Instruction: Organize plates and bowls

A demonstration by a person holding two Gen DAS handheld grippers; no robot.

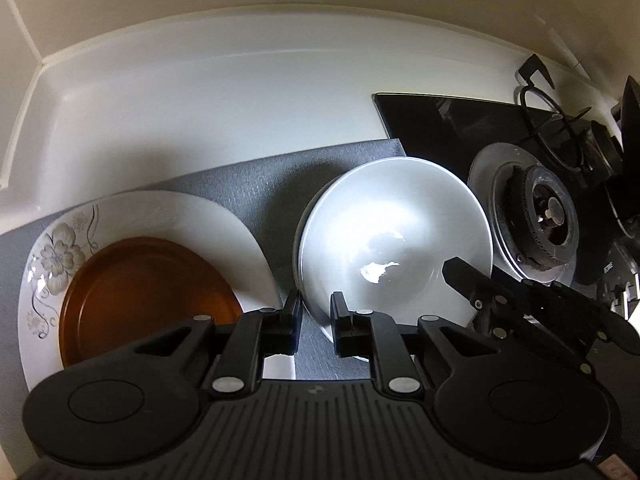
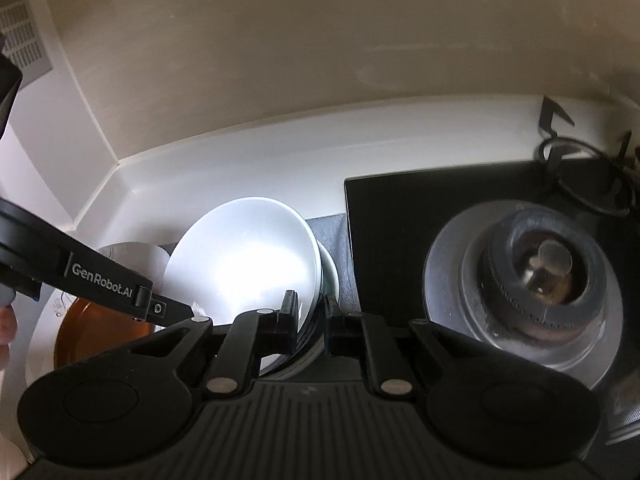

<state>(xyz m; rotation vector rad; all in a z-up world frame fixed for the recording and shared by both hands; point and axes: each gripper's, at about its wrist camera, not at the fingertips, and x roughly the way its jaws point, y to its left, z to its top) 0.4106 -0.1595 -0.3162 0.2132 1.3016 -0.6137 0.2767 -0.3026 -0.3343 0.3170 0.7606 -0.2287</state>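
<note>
White table [image 1: 200, 112] is running to a raised back lip against the wall, with a corner at far left; a wide bare strip is lying open behind the dishes. Black stove top [image 1: 432, 128] is taking the right side, its left edge butting the grey mat [image 1: 256, 184], which is lying on the near half of the table under the dishes. One burner [image 1: 548, 216] on a silver ring is sitting just right of the bowls, a second grate farther back right.

One floral plate [image 1: 52, 248] is sitting near left on the mat, its left rim near the mat edge. One amber plate [image 1: 148, 292] is resting inside it. Narrow strip of mat is showing between the floral plate and the bowls.

White bowl [image 1: 396, 240] is tilting up on its near right rim, nested over at least one more bowl; exact stack count can't be told, extra rims are showing underneath in the right wrist view.

Right claw [image 2: 312, 316] is pinching the near rim of the white bowl [image 2: 244, 256], one finger inside, one outside. Left claw [image 1: 316, 316] is hovering slightly spread over the gap, its right finger touching or just beside the bowl's near left rim, gripping nothing.
</note>
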